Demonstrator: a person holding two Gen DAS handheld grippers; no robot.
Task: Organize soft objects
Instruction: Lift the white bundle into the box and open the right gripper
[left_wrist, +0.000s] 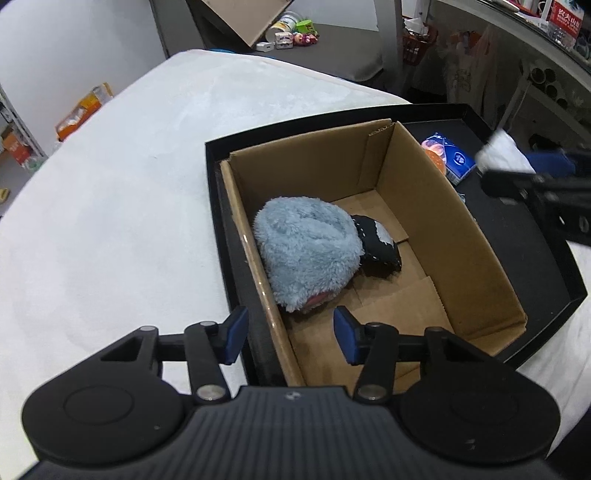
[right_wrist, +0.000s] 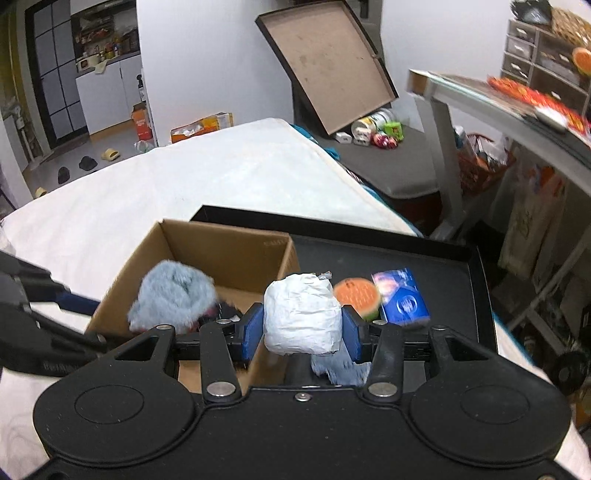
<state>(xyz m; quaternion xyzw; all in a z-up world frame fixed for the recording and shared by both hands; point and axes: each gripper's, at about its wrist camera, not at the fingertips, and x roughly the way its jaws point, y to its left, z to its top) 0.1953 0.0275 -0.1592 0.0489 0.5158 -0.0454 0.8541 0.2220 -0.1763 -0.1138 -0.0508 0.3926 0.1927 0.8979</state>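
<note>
In the left wrist view the left gripper (left_wrist: 290, 334) sits at the lower centre with its jaws apart and nothing between them; one blue pad hangs outside the near wall of the cardboard box (left_wrist: 461, 236), the other inside it. The box stands in the left part of a shallow black tray (left_wrist: 212, 166) on a white padded surface (left_wrist: 110, 203). Inside the box, against its left wall, lies a fluffy blue plush (left_wrist: 308, 251), with a small black-and-white soft item (left_wrist: 378, 247) touching its right side.

In the right wrist view the right gripper (right_wrist: 302, 328) clamps a white wrapped bundle (right_wrist: 301, 317) between its blue pads, at the lower centre of the frame, over the box's right wall. Something grey (right_wrist: 338, 367) shows just below the bundle; what it is I cannot tell. Right of the bundle, on the tray floor, sit an orange sponge-like piece (right_wrist: 356, 293) and a blue packet (right_wrist: 404, 299), side by side. Beyond the padded surface, in the upper centre, a large open lid (right_wrist: 328, 66) leans up, with small toys and tins at its foot.
</note>
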